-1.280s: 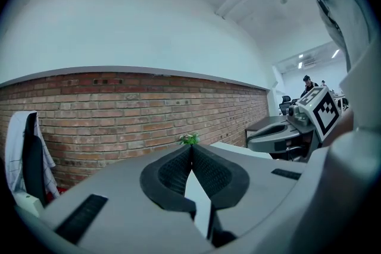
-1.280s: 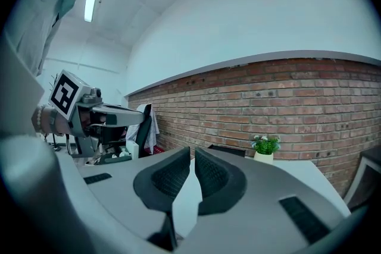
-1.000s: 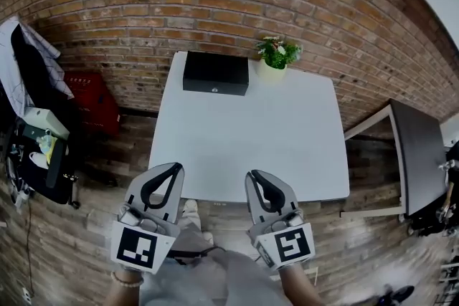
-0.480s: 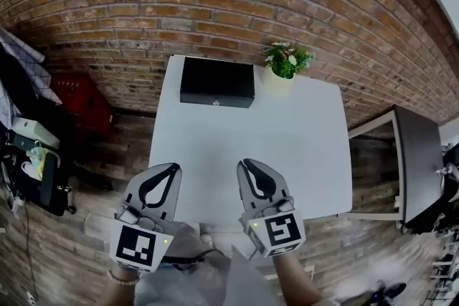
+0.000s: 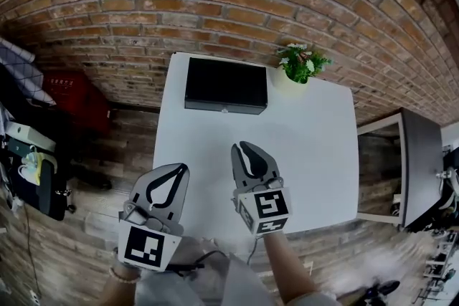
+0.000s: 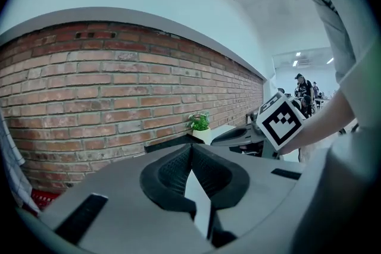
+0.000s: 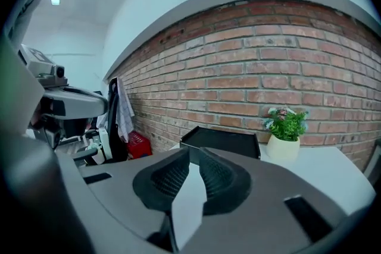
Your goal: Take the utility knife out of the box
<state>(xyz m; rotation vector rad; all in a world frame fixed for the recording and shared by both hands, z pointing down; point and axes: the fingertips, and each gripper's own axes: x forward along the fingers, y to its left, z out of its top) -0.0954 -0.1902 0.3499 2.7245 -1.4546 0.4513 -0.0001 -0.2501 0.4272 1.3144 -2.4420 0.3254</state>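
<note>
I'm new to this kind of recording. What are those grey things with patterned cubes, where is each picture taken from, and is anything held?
There is no robot: a person holds a two-jaw tool in each hand. The top-down picture comes from a camera on the person's head and shows the left hand-held gripper and the right hand-held gripper. The other two come from cameras riding on each tool, looking along its jaws. The patterned cubes are part of the tools. On the white table stand a black box and a potted plant, near the brick wall. Both pairs of jaws are together with nothing between them.
</note>
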